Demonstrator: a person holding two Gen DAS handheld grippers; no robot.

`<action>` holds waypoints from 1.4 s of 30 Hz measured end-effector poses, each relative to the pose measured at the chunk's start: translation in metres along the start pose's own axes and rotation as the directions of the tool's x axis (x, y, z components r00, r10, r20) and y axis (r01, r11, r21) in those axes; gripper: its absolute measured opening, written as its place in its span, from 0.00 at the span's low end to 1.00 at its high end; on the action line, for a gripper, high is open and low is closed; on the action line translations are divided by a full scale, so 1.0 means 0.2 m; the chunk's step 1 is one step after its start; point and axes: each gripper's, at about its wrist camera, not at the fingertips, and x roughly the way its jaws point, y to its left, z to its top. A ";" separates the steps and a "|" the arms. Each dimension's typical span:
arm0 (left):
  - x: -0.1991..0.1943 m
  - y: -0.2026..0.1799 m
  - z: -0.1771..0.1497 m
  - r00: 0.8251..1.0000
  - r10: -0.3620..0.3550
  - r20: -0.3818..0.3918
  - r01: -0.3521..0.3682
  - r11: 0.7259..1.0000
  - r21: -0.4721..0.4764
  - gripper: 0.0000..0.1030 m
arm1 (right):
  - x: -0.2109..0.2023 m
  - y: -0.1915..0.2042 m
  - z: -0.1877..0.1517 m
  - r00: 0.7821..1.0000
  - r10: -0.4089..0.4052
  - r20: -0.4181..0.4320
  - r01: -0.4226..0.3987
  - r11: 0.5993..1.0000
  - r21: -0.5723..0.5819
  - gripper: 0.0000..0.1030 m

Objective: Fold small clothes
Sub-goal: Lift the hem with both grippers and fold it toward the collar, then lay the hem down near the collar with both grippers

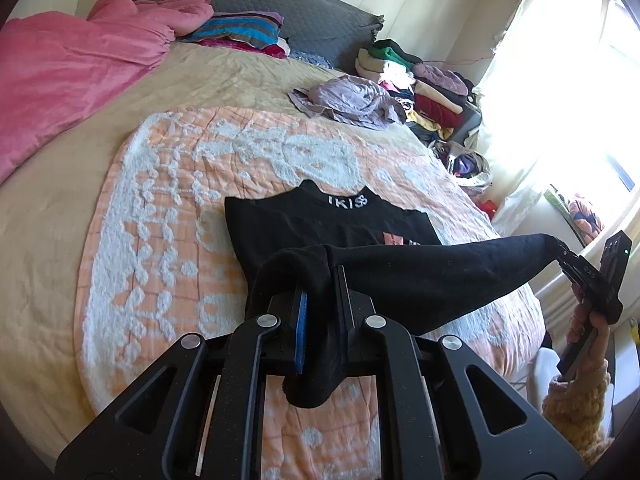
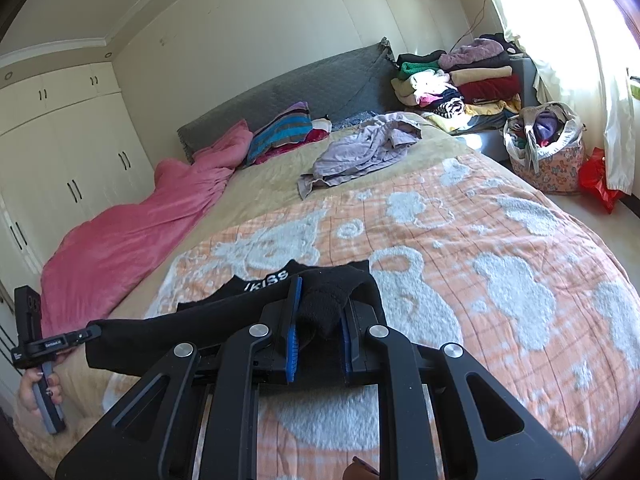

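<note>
On the left side of the bed, a pink blanket (image 1: pixel 60 68) is lying in a heap, and it is not part of this job. Next to it, the orange and white bedspread (image 1: pixel 168 208) is covering the near part of the bed.

In the middle of that bedspread, the black top (image 1: pixel 320 224) is lying partly flat, with white letters on its collar pointing toward the pillows. Its near edge is not lying down. Both tools are holding that edge up off the bed, stretched tight between them.

The left gripper (image 1: pixel 322 280) is pinching one end of the edge. Its jaws are squeezed nearly all the way together, with only thin black cloth between them, and a bit of cloth is hanging down below.

The right gripper (image 2: pixel 318 320) is pinching the other end. Its jaws are staying a little wider apart, because a thick bunch of black cloth is stuck between the blue pads (image 2: pixel 291 344). In the left camera, this tool is showing at the far right with a hand (image 1: pixel 588 328) around its handle.

So the step looks like the bottom-up fold: the lower edge is being carried toward the collar.

Next, I think both tools need to travel together, keeping the edge straight and tight, and lay it down near the collar. Letting go should wait until the cloth is lying flat.

Far right, a pile of clothes (image 2: pixel 460 84) is waiting.
</note>
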 end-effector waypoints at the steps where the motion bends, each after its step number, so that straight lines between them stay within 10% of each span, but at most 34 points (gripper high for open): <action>1: 0.01 0.00 0.02 1.000 0.004 0.005 -0.004 1.000 -0.003 0.05 | 0.02 0.00 0.01 1.000 -0.002 0.003 0.002 1.000 -0.002 0.14; 42: 0.62 0.34 0.19 0.995 0.065 -0.075 -0.076 0.986 -0.152 0.10 | 0.90 -0.13 0.07 0.987 -0.104 -0.125 0.106 0.994 0.003 0.26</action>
